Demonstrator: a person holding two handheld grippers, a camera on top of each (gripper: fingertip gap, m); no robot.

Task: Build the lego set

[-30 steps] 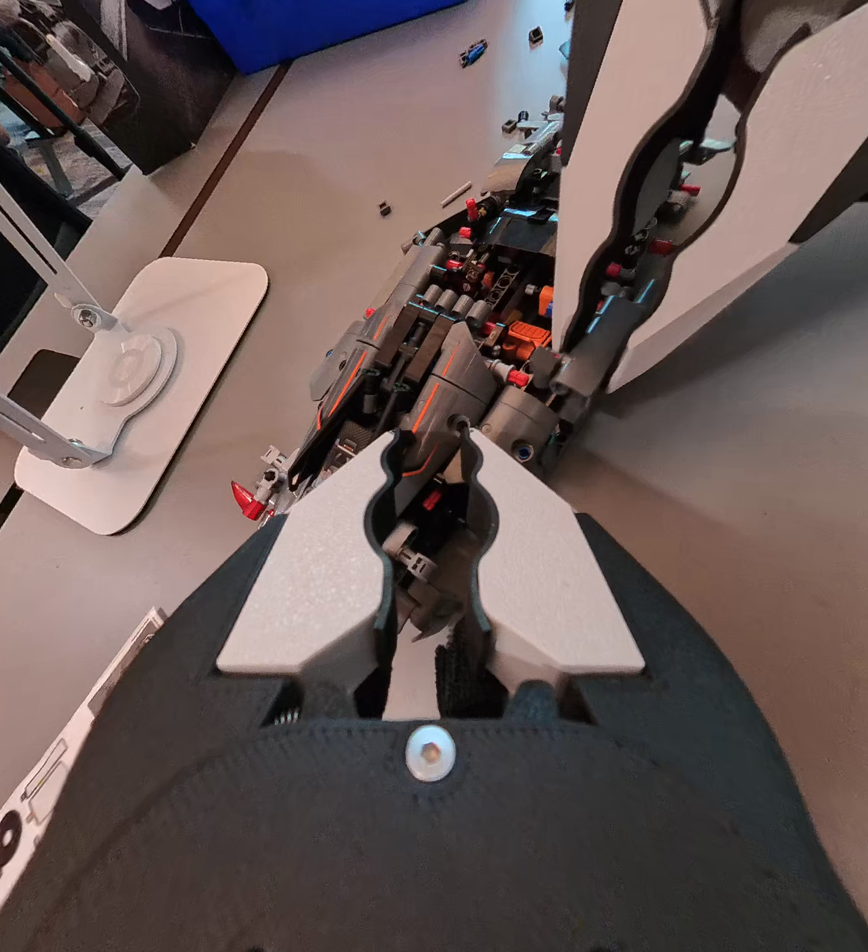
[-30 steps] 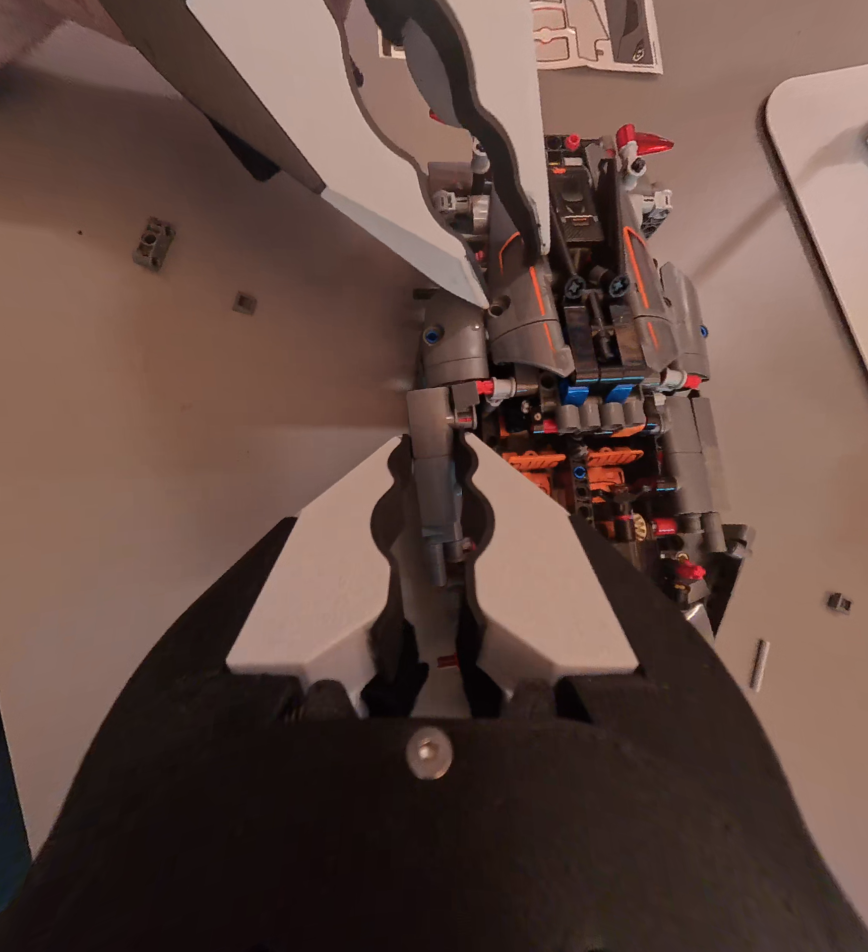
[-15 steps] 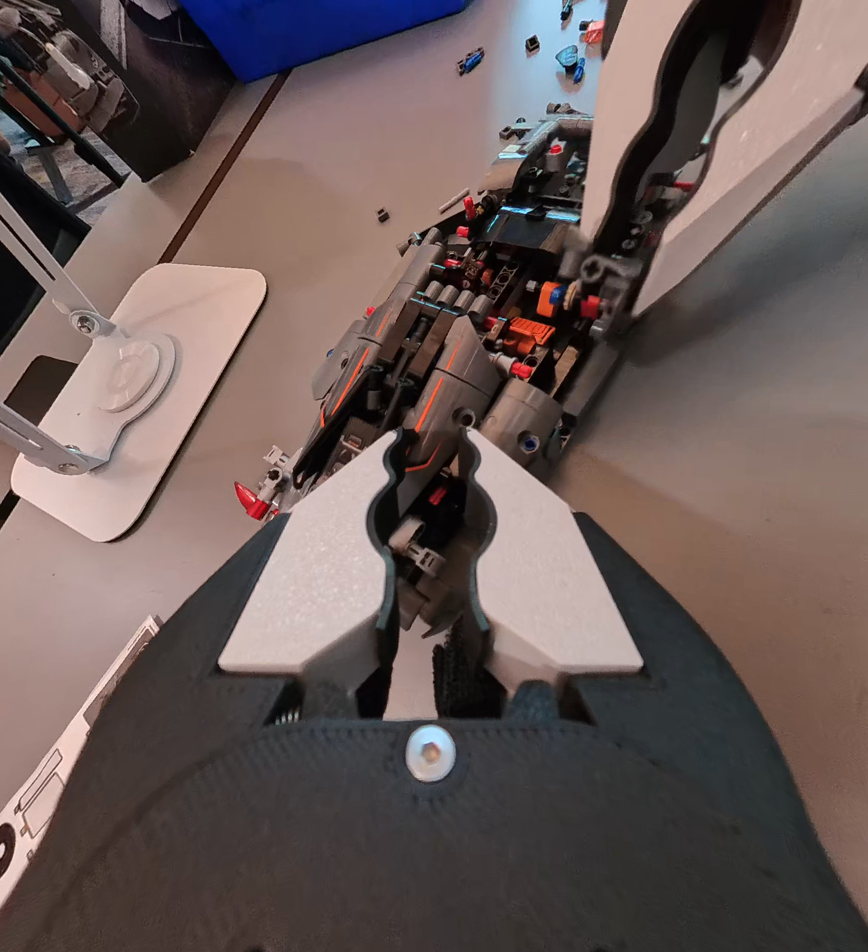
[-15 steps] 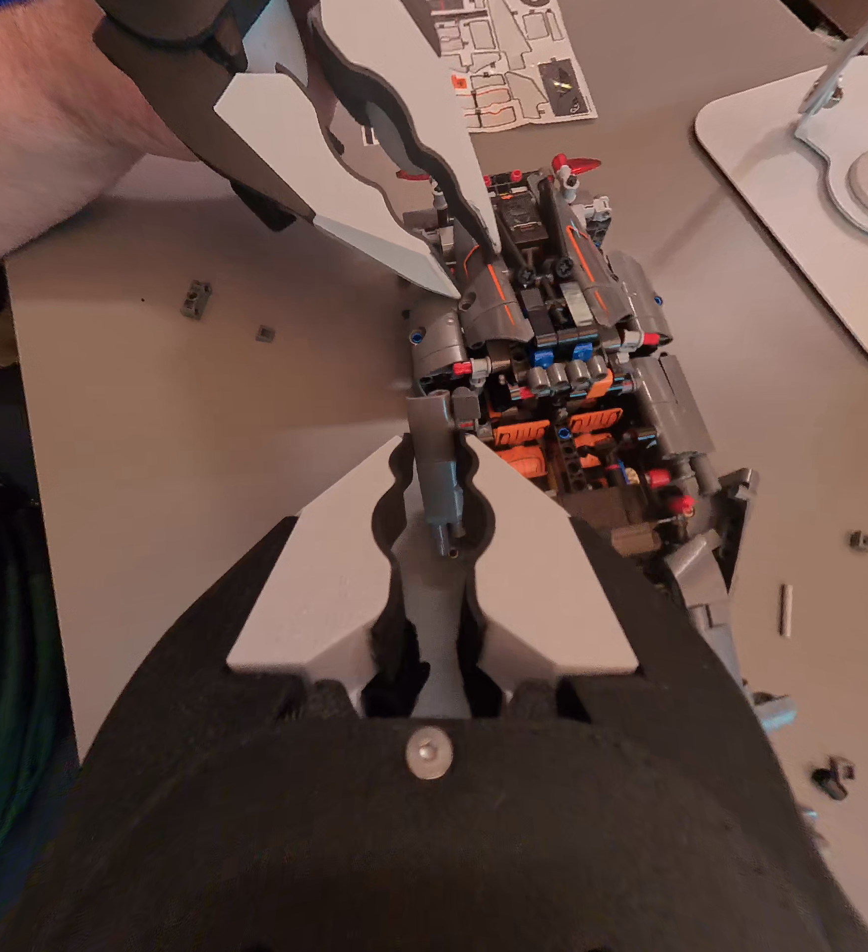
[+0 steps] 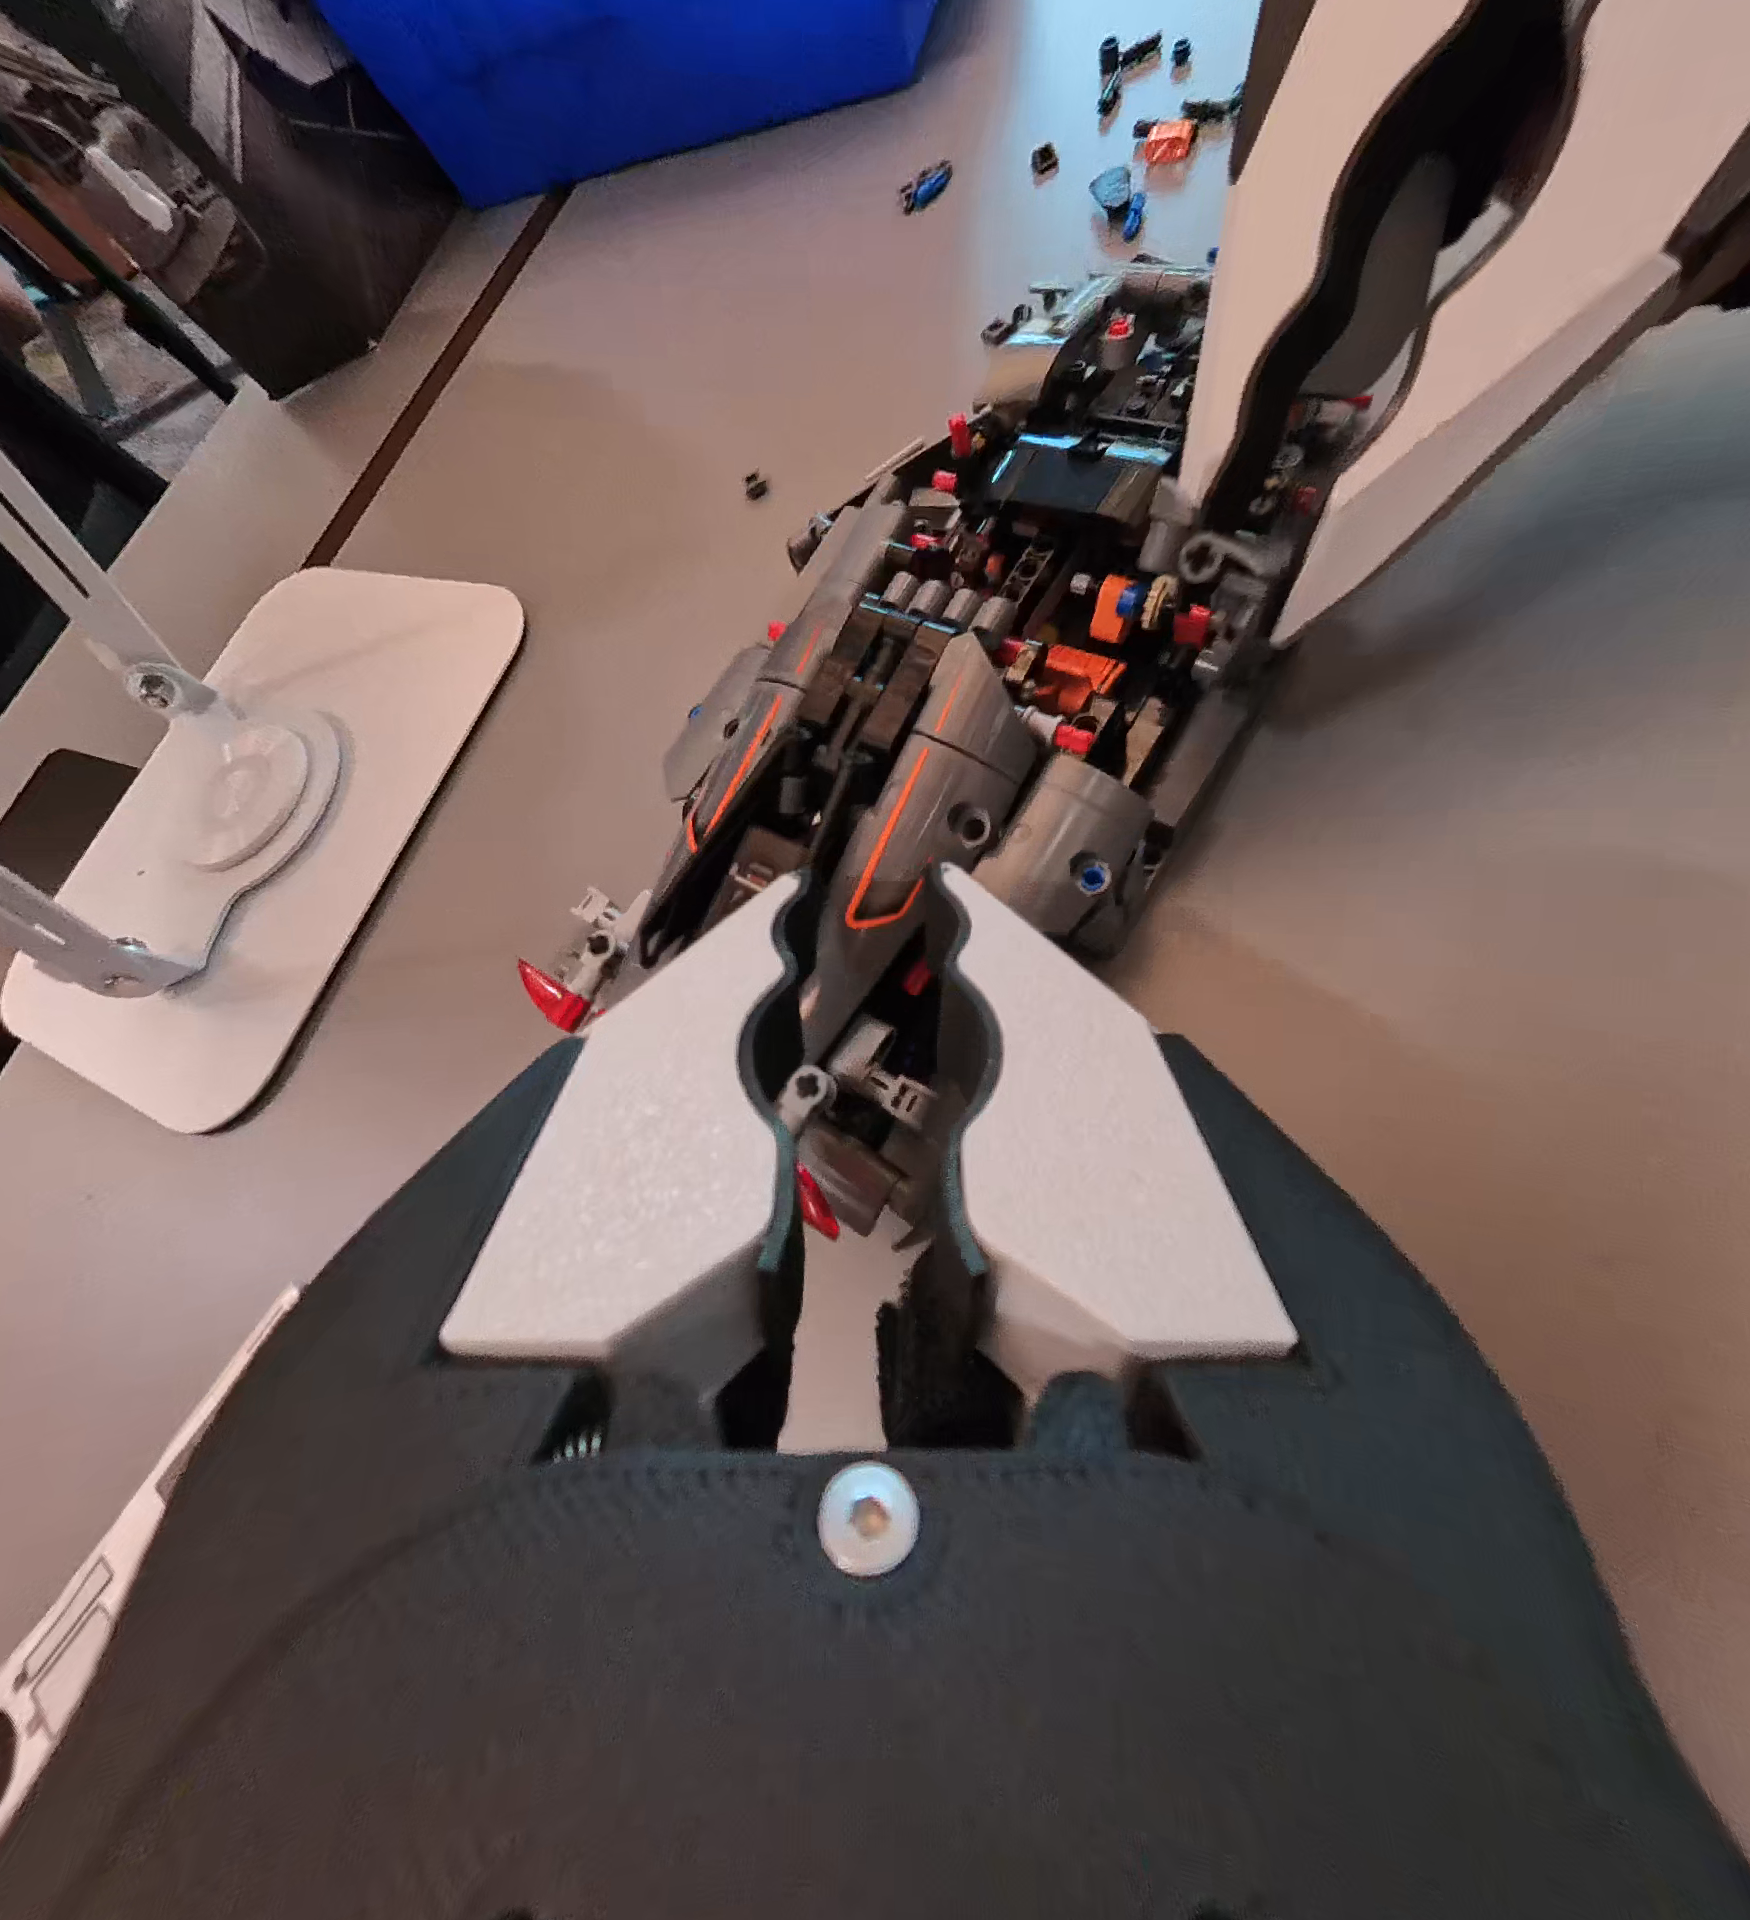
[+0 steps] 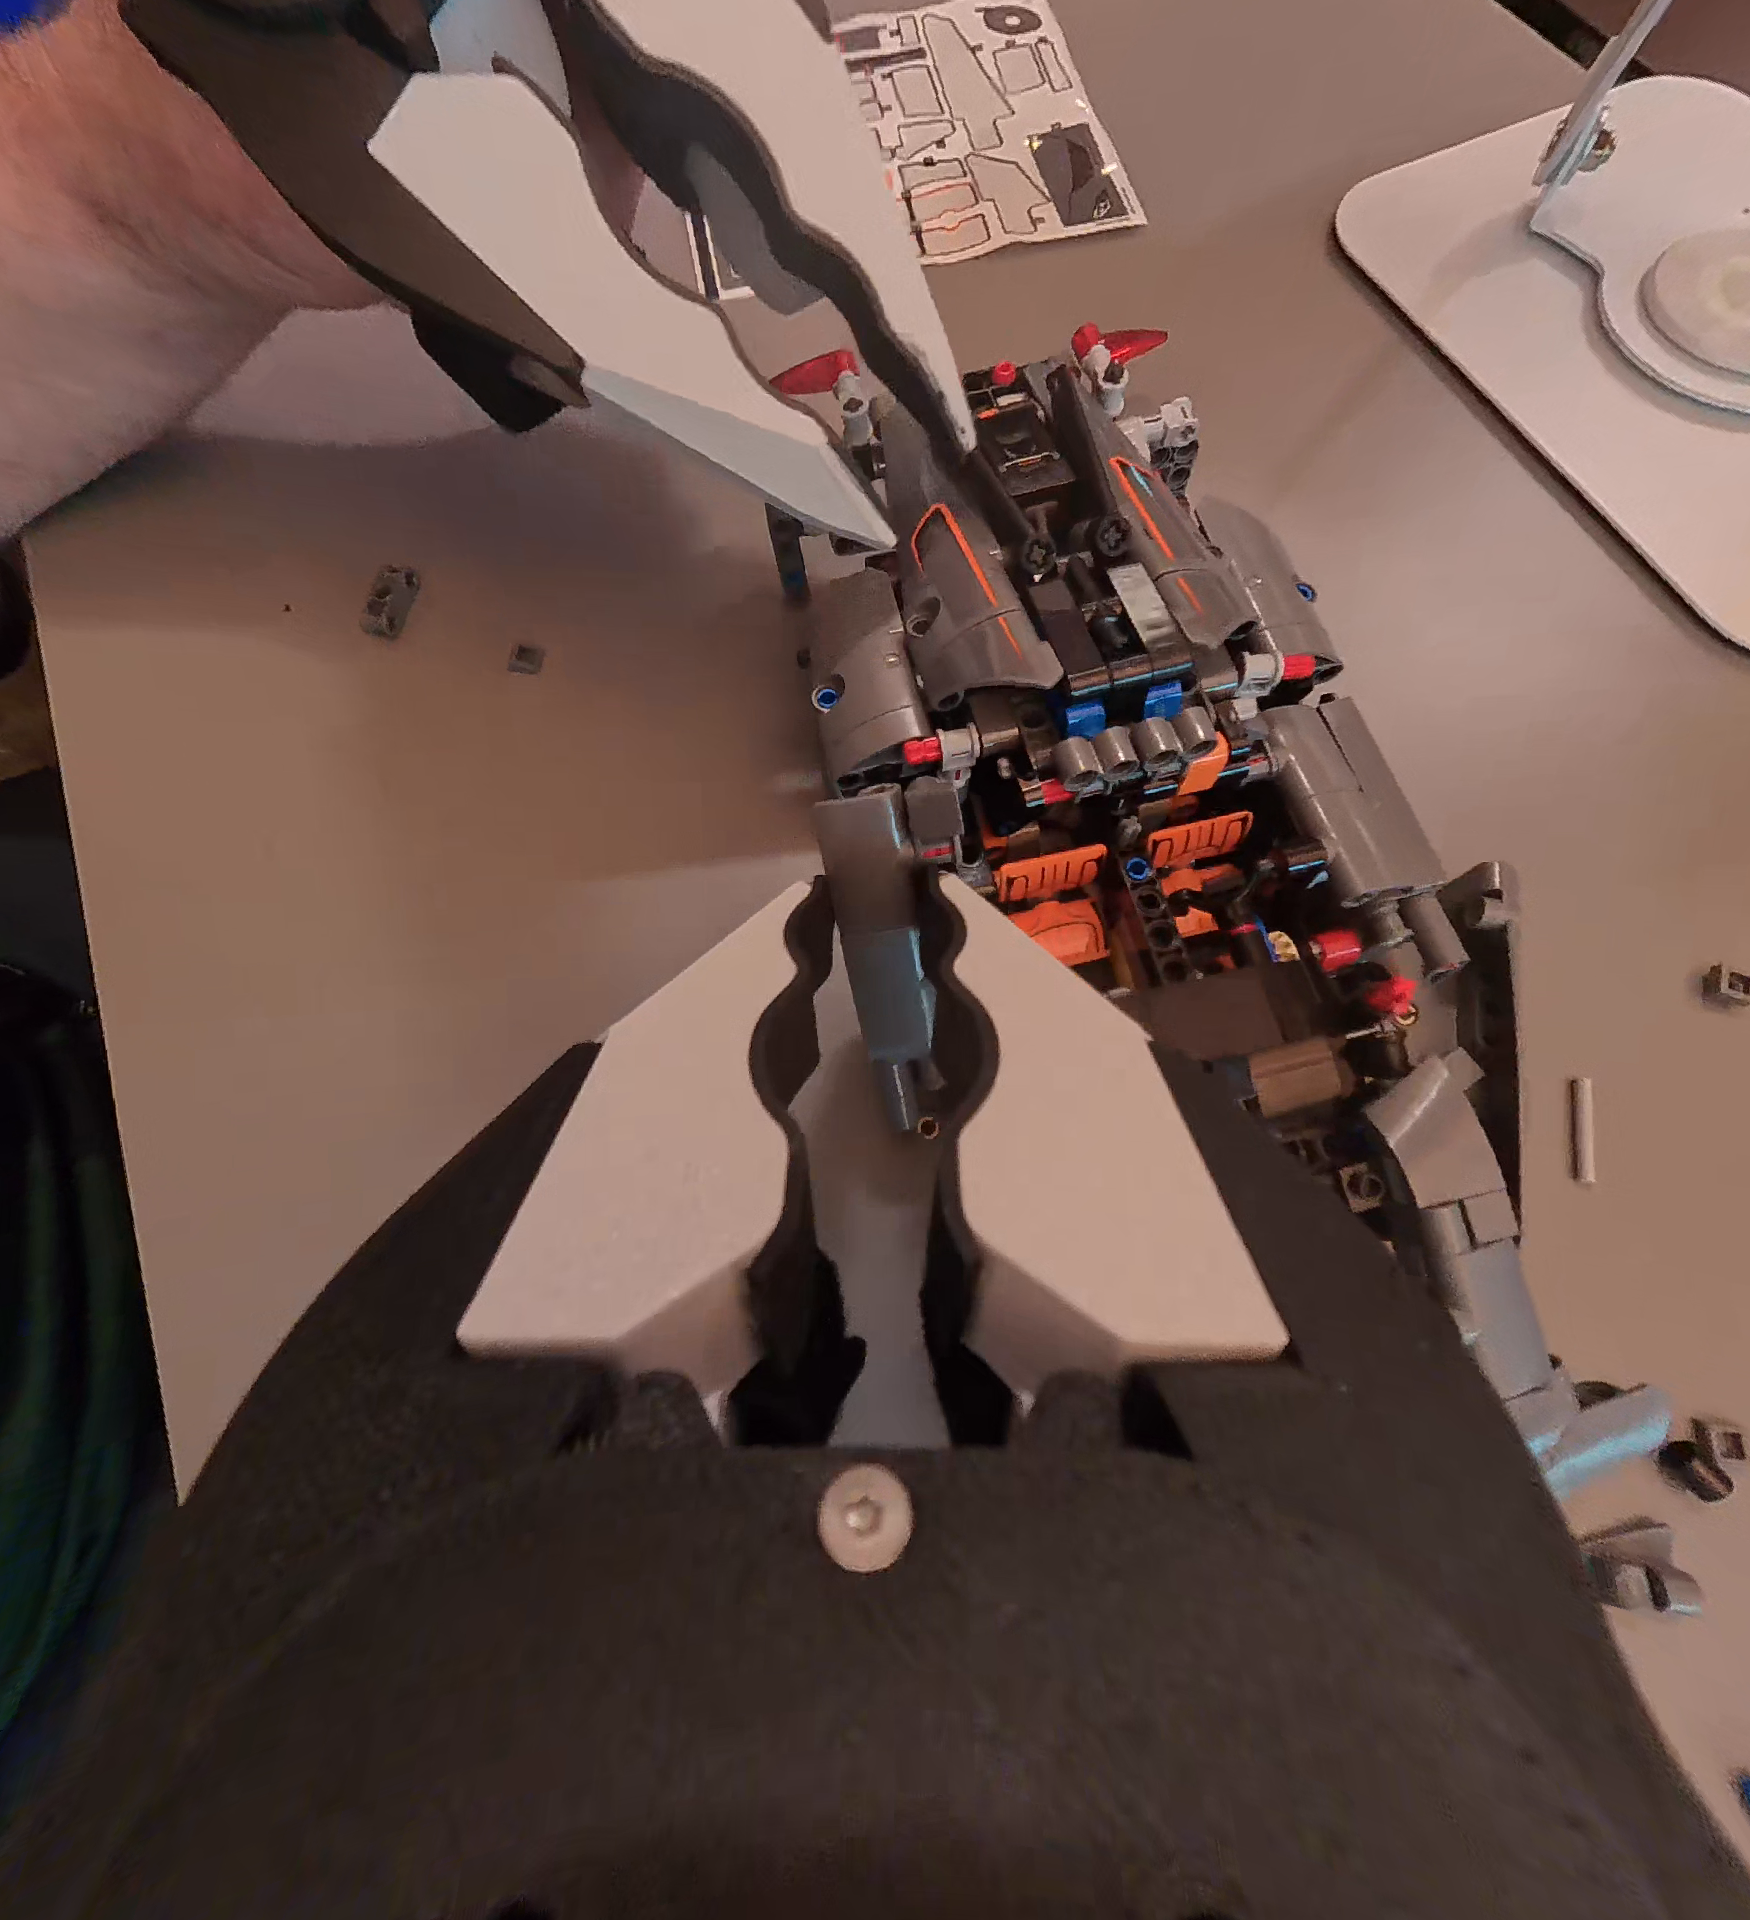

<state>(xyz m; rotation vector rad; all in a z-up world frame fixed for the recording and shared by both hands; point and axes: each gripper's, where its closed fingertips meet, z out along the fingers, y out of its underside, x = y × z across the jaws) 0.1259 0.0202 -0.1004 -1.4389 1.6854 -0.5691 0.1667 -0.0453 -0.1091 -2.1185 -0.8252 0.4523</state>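
The lego model (image 5: pixel 954 675), a long dark grey vehicle with orange stripes and an orange and black inside, lies on the grey table. My left gripper (image 5: pixel 871 894) is shut on its rear end, around one striped fin. It also shows in the right wrist view (image 6: pixel 902 488), at the model's far end. My right gripper (image 6: pixel 879 883) is shut on a grey side piece (image 6: pixel 886 977), held against the left flank of the model (image 6: pixel 1110 727). I cannot tell whether the piece is joined on. The right gripper also shows in the left wrist view (image 5: pixel 1255 540).
A white stand base (image 5: pixel 258 779) lies left of the model, also in the right wrist view (image 6: pixel 1629 343). A sticker sheet (image 6: pixel 985 125) lies beyond the model. A blue bin (image 5: pixel 622 83) and loose parts (image 5: pixel 1131 156) lie far off. Small parts (image 6: pixel 393 597) and a white rod (image 6: pixel 1583 1127) lie nearby. A forearm (image 6: pixel 71 260) is at upper left. My hands' fingertips stand some 8 cm from each other.
My right gripper has lifted and drawn back with the grey side piece, still beside the model's flank. My left gripper has stayed shut on the model's rear end.
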